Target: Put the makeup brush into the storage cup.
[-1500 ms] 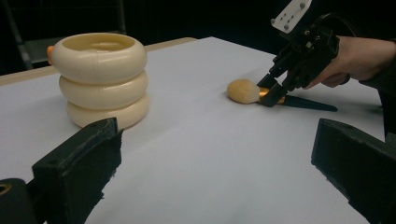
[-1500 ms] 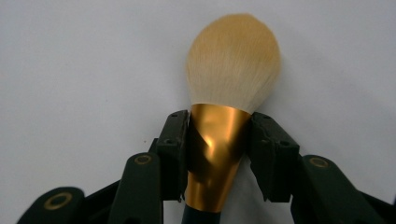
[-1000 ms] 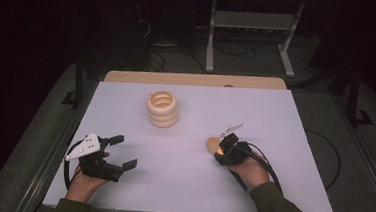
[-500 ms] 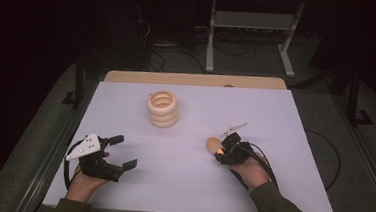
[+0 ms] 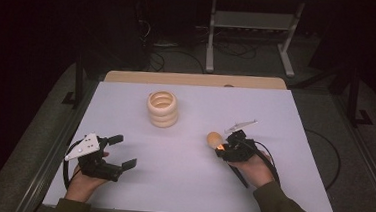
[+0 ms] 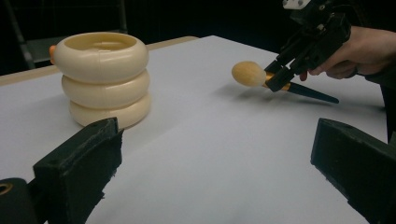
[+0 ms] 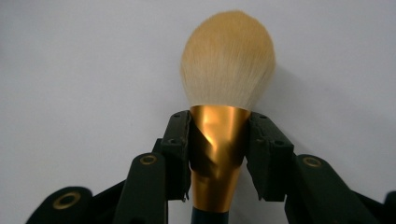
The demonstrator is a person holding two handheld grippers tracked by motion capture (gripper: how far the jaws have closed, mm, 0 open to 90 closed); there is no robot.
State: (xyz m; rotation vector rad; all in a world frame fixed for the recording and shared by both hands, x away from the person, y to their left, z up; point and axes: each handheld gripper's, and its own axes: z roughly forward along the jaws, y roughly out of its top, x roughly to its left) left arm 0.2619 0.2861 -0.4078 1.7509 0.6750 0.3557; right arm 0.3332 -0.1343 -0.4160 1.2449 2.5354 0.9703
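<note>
Left gripper [image 5: 120, 151] rests low at 7 o'clock, jaws spread wide and pointing toward 2 o'clock; right gripper [image 5: 221, 147] at 5 o'clock, jaws clamped, pointing toward 10 o'clock.

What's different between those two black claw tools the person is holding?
The right gripper is shut on a makeup brush, its jaws clamped on the gold collar; the left gripper stands open, with nothing between its jaws. In the left gripper view the right one holds the brush clear above the table. The left gripper lies nearer the table's front left corner. Both are black and hand-held.
</note>
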